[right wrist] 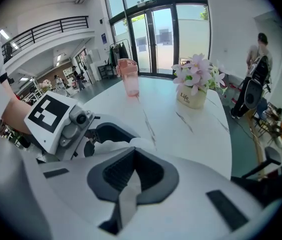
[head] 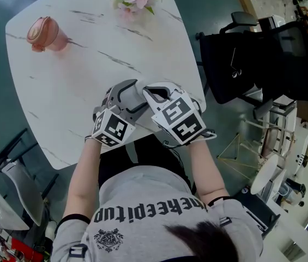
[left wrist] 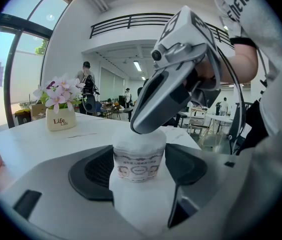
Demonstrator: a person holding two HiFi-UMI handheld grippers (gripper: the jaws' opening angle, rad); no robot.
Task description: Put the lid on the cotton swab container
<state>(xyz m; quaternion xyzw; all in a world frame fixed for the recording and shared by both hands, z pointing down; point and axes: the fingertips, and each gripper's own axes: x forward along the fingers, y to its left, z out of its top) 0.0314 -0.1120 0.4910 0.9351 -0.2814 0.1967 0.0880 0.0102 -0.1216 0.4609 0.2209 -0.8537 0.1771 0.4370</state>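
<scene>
Table [head: 88, 64] glossy marble-look; swab container [left wrist: 138, 159] frosted, translucent plastic.

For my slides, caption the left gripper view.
The left gripper holds the cotton swab container while the right gripper rests at its top.

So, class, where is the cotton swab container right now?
In the left gripper view, the cotton swab container stands clamped in the left gripper, directly under the right gripper.

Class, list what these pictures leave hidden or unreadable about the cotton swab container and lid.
Left gripper view: right hand-held gripper covers the cotton swab container's top; lid seating unseen. Label print too small.
Head view: left hand-held gripper and the right hide it.
Right gripper view: pale strip between jaws; lid or not, unclear.
</scene>
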